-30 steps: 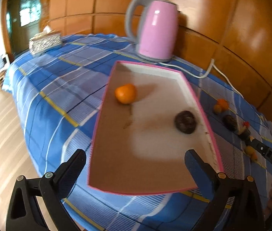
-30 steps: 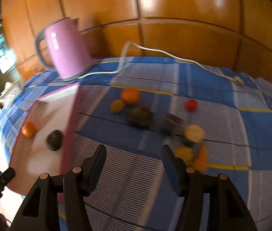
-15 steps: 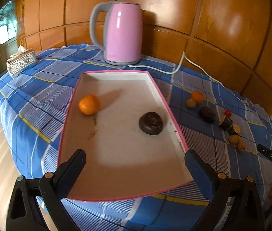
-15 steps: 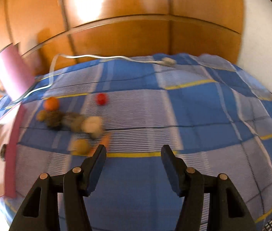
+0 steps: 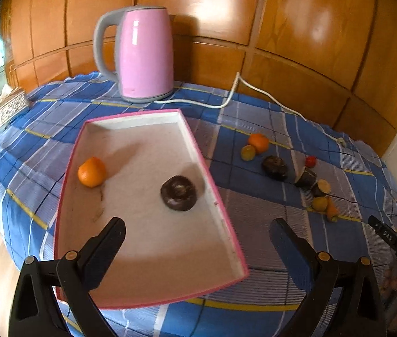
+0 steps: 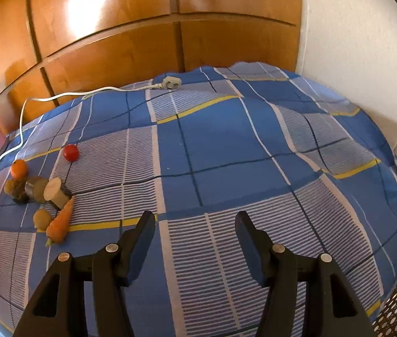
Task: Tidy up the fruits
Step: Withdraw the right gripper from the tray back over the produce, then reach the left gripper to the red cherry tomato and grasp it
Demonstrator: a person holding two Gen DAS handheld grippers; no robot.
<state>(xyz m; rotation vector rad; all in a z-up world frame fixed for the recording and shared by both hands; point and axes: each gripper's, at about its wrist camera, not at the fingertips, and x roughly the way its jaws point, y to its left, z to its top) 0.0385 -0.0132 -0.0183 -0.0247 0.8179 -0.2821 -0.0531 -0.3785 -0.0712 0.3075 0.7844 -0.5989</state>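
So your fruit's split into two spots right now. Inside the pink-rimmed tray [image 5: 142, 303] you've got an orange [image 5: 92, 171] toward its left wall and a dark round fruit [image 5: 178, 193] closer to the right wall, well apart from each other. Your left gripper [image 5: 197, 234] hangs over the tray's near end, jaws spread wide with nothing between them — both tray fruits sit ahead of the fingertips, the dark one nearer.

The rest is a loose bunch on the blue plaid tablecloth [image 6: 226, 146], off to the right of the tray. From the right wrist view: a second orange [image 6: 18, 168] at the far end, a small red fruit [image 6: 70, 152] a bit apart from the others, a huddle of dark pieces and a cut piece with a pale face [image 6: 52, 190] touching each other, then a small yellowish fruit [image 6: 42, 218] just beside a carrot [image 6: 60, 221].

Your right gripper [image 6: 195, 226] is also released, holding nothing, and it's aimed at bare cloth — the whole cluster lies off to its left and a little ahead, the carrot being the nearest piece to the left finger.

Further out, a pink kettle [image 5: 142, 56] stands behind the tray by the wood-panelled wall [image 5: 282, 22], its white cord [image 5: 226, 99] trailing across the cloth to a loose plug [image 6: 170, 81]. A tissue box [image 5: 7, 108] sits at the far left edge.
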